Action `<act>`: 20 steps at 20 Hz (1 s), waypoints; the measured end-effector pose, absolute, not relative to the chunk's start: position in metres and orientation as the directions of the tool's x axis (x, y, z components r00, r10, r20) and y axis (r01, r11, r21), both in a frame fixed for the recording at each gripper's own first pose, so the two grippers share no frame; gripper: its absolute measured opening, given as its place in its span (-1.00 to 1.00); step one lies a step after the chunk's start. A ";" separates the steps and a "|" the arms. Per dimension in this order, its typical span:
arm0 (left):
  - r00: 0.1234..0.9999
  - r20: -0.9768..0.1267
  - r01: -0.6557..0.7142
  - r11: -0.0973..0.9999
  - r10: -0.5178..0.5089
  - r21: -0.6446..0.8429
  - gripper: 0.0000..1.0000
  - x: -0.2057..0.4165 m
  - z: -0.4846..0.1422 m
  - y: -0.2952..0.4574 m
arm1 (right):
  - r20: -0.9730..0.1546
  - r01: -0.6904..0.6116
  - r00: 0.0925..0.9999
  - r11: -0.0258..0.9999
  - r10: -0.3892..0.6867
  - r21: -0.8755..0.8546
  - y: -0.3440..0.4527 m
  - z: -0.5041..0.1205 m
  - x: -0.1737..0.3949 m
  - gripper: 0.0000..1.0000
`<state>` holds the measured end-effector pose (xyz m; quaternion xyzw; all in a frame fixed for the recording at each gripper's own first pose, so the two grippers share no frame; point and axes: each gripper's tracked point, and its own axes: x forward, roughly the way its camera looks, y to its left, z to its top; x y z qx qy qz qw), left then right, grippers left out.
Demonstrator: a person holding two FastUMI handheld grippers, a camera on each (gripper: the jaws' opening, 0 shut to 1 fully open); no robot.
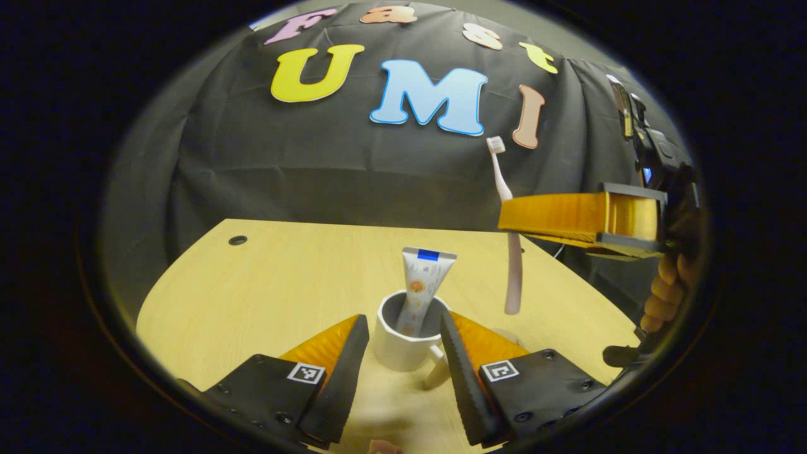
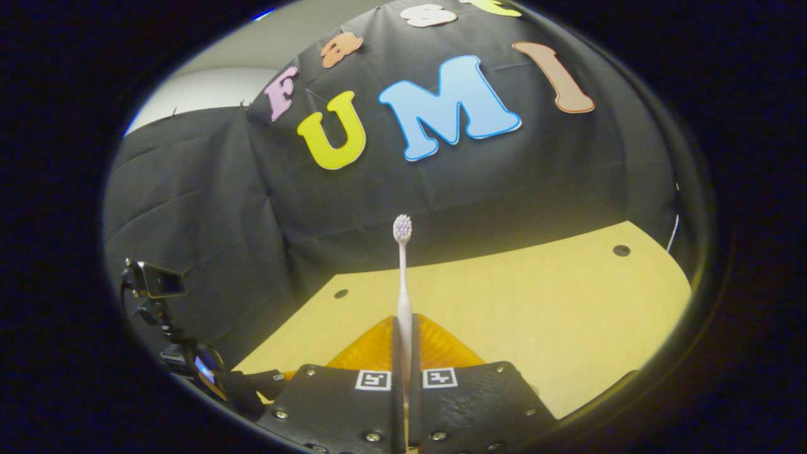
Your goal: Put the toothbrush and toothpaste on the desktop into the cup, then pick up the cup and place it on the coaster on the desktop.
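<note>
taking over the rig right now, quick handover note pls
Left gripper: open, fingers either side of the cup on the table, not gripping.
Right gripper: shut on the toothbrush, held upright in the air, bristles up, above and just right of the cup in the left gripper view.
Done: toothpaste stands in the cup.
Left: lower the toothbrush into the cup, then carry the cup to the coaster; I can't make out the coaster.

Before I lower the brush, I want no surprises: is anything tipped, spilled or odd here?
Nothing stands out. The cup stands upright on the table with the toothpaste leaning inside; the right hand-held gripper holds the toothbrush upright, bristles up.
</note>
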<state>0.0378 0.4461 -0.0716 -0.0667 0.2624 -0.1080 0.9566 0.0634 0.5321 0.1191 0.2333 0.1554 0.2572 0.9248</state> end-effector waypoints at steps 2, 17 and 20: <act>0.834 -0.501 0.155 0.969 -0.232 -0.191 0.51 0.033 -0.073 0.453 | -0.125 -0.438 0.815 0.742 0.566 0.507 0.548 0.124 0.067 -0.92; 0.807 -0.560 0.070 0.972 -0.187 -0.224 0.53 0.009 -0.091 0.485 | -0.078 -0.549 0.809 0.798 0.582 0.249 0.602 0.098 0.082 -0.82; 0.805 -0.561 0.070 0.971 -0.190 -0.228 0.52 0.011 -0.092 0.482 | -0.085 -0.552 0.814 0.811 0.575 0.194 0.600 0.102 0.078 -0.77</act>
